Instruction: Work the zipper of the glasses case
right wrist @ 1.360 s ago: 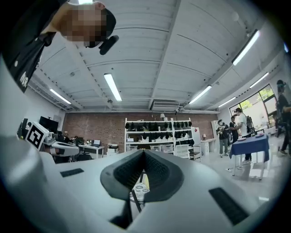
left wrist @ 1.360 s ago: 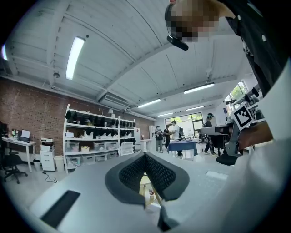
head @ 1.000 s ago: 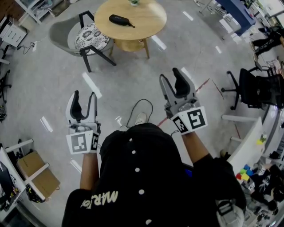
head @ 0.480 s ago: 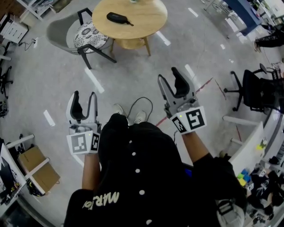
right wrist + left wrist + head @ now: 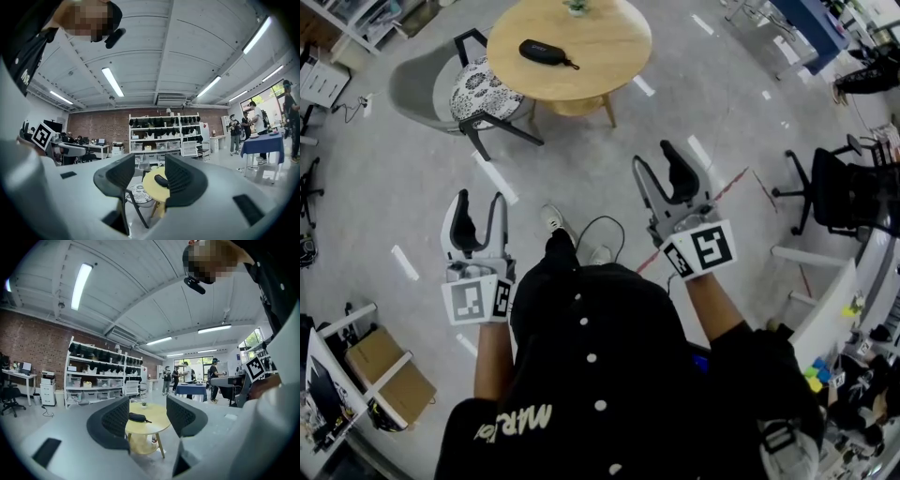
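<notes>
The small black oval glasses case [image 5: 542, 52] lies on the round light wooden table [image 5: 609, 42], far ahead, on the table's left part. Nothing touches it. The left gripper [image 5: 478, 208] and the right gripper [image 5: 663, 161] are both held near the person's body, well apart from the table. Each one has its two jaws spread wide, with nothing but air between them. Through each gap the case shows far off.

So the zipper work is not begun yet, I think. First the grippers must get to the table.

What could go wrong? A thin black cable [image 5: 598, 228] loops on the grey floor [image 5: 394, 187], right by the person's shoe [image 5: 550, 219]. A foot could catch in it. The grey chair [image 5: 417, 84] with the spotted cushion stands just left of the table, on the case's side. It could get in the way of the left gripper. The case looks smooth and light. If only one gripper pulls the zipper tab, the whole case will likely slide instead of opening. The tab is too small to see well from here, so a pinch could miss it.
</notes>
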`<state>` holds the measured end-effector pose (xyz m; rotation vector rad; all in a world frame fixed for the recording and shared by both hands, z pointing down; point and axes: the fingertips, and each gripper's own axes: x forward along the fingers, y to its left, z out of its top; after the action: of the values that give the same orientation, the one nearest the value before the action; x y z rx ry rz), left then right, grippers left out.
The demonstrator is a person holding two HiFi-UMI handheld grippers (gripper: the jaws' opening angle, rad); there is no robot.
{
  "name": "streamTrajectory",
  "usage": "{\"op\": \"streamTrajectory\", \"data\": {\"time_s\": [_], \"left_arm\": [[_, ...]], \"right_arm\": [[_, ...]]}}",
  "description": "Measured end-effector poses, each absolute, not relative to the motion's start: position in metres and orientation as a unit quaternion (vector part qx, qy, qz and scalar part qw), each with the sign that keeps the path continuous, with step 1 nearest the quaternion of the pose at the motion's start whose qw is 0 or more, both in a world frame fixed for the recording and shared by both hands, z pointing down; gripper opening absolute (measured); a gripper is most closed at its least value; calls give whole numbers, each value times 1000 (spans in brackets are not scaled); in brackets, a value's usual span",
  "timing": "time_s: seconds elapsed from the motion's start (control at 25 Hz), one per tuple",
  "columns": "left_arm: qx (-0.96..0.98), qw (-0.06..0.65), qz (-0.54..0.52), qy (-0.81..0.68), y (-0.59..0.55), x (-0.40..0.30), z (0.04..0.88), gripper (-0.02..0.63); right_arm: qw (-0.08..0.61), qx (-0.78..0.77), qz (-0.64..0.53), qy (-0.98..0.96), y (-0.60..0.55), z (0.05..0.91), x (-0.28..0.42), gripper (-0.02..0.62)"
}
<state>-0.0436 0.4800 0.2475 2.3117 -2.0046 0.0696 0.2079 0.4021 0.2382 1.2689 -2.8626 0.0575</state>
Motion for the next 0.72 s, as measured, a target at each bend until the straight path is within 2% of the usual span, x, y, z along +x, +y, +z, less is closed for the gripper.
{"op": "streamTrajectory", "data": {"time_s": [0.72], "left_arm": [[794, 10, 9, -607, 310, -163, 223, 233]], "right_arm": [[-9, 445, -18, -895, 249, 199, 85, 181]]}}
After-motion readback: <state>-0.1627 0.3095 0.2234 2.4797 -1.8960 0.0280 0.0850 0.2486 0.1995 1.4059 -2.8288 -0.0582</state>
